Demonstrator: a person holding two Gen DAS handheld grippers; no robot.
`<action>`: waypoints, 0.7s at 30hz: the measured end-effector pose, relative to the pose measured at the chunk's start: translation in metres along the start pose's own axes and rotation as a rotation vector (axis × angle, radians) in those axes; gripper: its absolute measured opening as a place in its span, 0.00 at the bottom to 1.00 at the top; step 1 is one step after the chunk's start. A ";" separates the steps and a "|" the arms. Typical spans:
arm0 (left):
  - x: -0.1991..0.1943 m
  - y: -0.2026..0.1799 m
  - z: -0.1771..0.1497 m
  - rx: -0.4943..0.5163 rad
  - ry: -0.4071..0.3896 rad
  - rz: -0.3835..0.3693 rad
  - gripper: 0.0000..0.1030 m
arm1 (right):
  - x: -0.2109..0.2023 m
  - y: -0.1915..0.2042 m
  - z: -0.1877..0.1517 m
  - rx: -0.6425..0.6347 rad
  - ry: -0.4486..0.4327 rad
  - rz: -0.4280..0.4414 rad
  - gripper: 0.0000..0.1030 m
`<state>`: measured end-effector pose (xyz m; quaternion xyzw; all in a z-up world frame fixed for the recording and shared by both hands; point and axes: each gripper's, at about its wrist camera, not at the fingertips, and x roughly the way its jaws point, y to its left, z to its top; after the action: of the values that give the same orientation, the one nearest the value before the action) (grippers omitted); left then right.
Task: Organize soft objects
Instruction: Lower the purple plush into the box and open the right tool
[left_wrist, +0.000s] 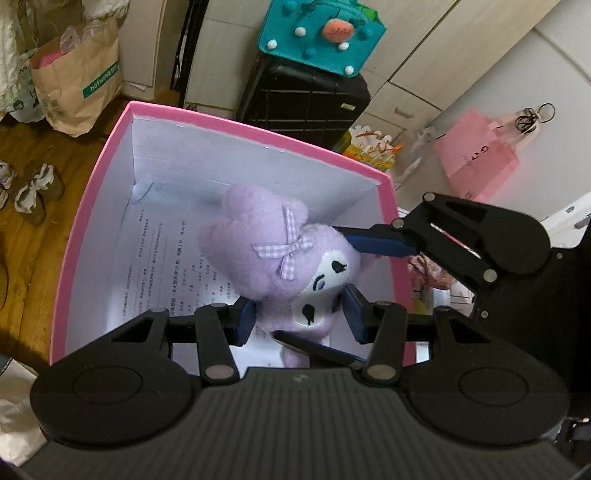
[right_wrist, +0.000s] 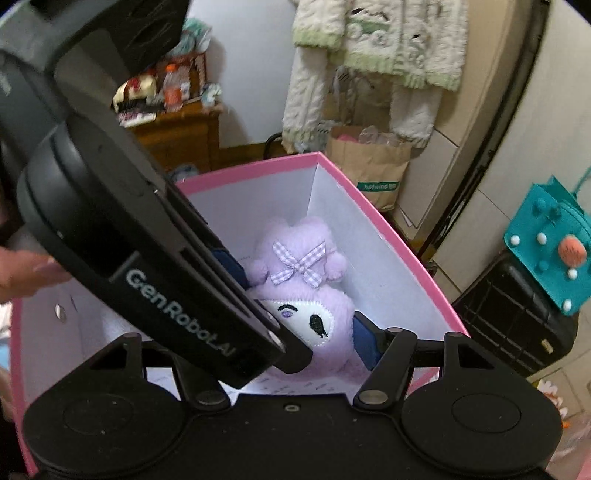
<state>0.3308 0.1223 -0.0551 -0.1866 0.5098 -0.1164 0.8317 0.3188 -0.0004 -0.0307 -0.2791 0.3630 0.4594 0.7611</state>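
In the left wrist view, the left gripper filled the bottom of the frame, its two blue-padded fingers parted partway and standing on either side of the purple plush toy, the left pad touching its side and the right pad at the edge of its white face. Whether they squeezed it could not be told for sure, but the toy sat between them over the pink box. The right gripper reached in from the right of the frame, one blue finger against the toy's head and the other passing under its lower body. The toy wore a checked lilac bow. A printed sheet lined the box floor. A paper bag stood at upper left, a teal felt bag on a black suitcase at top centre, and a pink bag at right.

In the right wrist view, the right gripper lay nearest, its right blue finger beside the toy's cheek; the left finger was hidden behind the left gripper's black body, which crossed the frame from upper left, so the hold could not be told. The toy lay in the middle of the frame, inside the box. A fleece garment hung at the top, with the paper bag below it.
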 end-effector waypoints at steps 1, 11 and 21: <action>0.001 0.000 0.001 -0.003 0.006 0.004 0.46 | 0.002 -0.002 0.000 -0.016 0.009 0.003 0.69; 0.023 0.026 0.005 -0.104 0.086 -0.062 0.44 | 0.027 -0.010 0.008 -0.108 0.172 0.038 0.69; 0.027 0.037 0.001 -0.129 0.064 -0.007 0.44 | 0.045 -0.010 0.007 -0.173 0.273 0.003 0.72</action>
<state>0.3441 0.1452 -0.0922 -0.2378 0.5418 -0.0923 0.8008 0.3437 0.0229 -0.0619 -0.4029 0.4228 0.4477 0.6771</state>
